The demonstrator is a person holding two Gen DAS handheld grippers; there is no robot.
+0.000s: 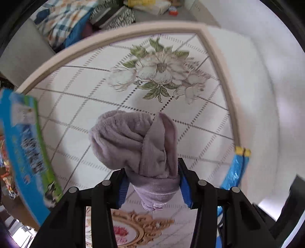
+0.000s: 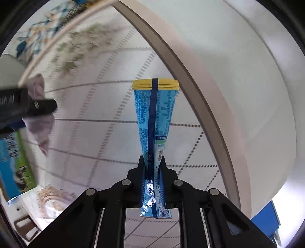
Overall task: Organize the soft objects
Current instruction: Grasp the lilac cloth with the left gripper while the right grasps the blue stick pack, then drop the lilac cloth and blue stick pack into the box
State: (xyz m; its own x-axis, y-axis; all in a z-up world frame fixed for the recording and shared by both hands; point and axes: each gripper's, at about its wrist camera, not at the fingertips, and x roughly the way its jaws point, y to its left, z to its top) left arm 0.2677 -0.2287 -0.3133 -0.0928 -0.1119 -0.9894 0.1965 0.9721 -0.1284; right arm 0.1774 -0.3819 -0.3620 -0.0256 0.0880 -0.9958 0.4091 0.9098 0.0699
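My left gripper [image 1: 152, 171] is shut on a bunched lilac towel [image 1: 133, 141] and holds it above the tiled tabletop [image 1: 76, 91]. My right gripper [image 2: 152, 162] is shut on a blue snack packet with a yellow end [image 2: 154, 114], held above the table near its right edge. The packet also shows at the right of the left wrist view [image 1: 235, 167]. The left gripper with the towel [image 2: 38, 126] shows at the left of the right wrist view.
A blue and green carton [image 1: 24, 145] stands at the left, also in the right wrist view [image 2: 13, 162]. The table has a beige rim [image 1: 95, 42] and a flower print [image 1: 160, 70]. Pillows and boxes [image 1: 106, 15] lie beyond the far edge. A gold ornate frame print [image 1: 137, 229] is near me.
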